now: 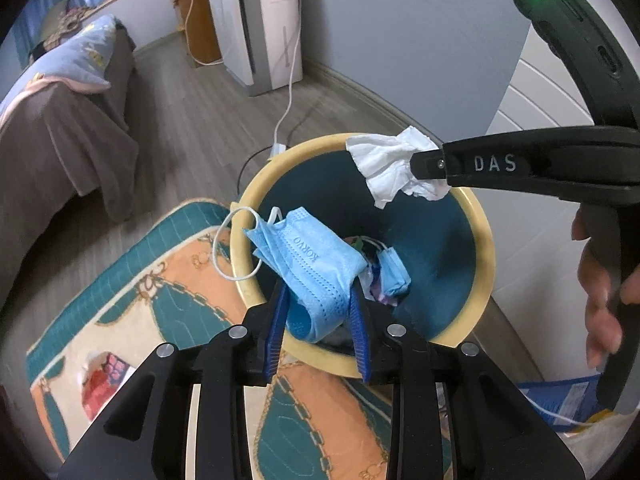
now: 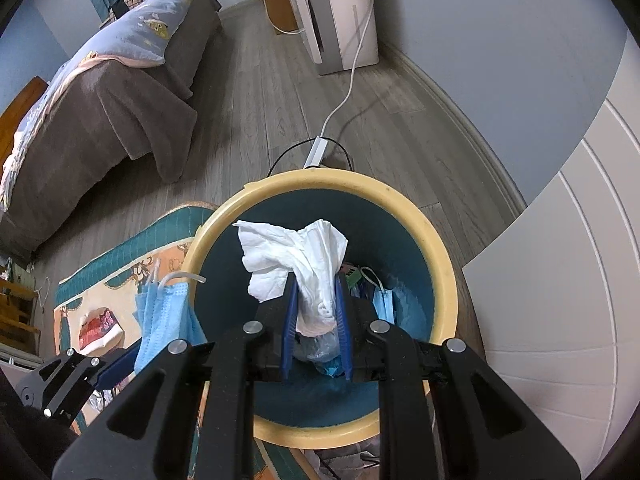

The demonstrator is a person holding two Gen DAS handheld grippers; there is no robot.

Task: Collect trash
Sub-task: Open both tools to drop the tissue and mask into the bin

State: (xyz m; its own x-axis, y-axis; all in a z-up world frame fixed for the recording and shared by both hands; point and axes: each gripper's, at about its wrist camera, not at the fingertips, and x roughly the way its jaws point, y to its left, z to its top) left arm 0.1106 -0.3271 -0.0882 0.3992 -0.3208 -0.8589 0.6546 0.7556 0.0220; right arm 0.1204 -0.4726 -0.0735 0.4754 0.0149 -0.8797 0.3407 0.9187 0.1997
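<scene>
A round bin with a yellow rim (image 1: 484, 248) and dark teal inside stands on the floor below both grippers. My left gripper (image 1: 318, 292) is shut on a blue face mask (image 1: 312, 256), which hangs over the bin's near left side with one ear loop outside the rim. From the right, my right gripper (image 1: 416, 164) holds a crumpled white tissue (image 1: 384, 164) above the far rim. In the right wrist view, the right gripper (image 2: 316, 280) pinches the tissue (image 2: 288, 248) over the bin's rim (image 2: 320, 180) and mouth, with the mask (image 2: 168, 312) at lower left. Another blue mask (image 2: 382, 300) and scraps lie inside.
The bin sits at the edge of a teal and orange rug (image 1: 140, 280), where a red wrapper (image 1: 100, 384) lies. A bed (image 1: 60, 128) stands at left, a white appliance (image 1: 276, 20) at the back, its cable and adapter (image 1: 280, 144) behind the bin. A white panelled door (image 2: 560, 280) is at right.
</scene>
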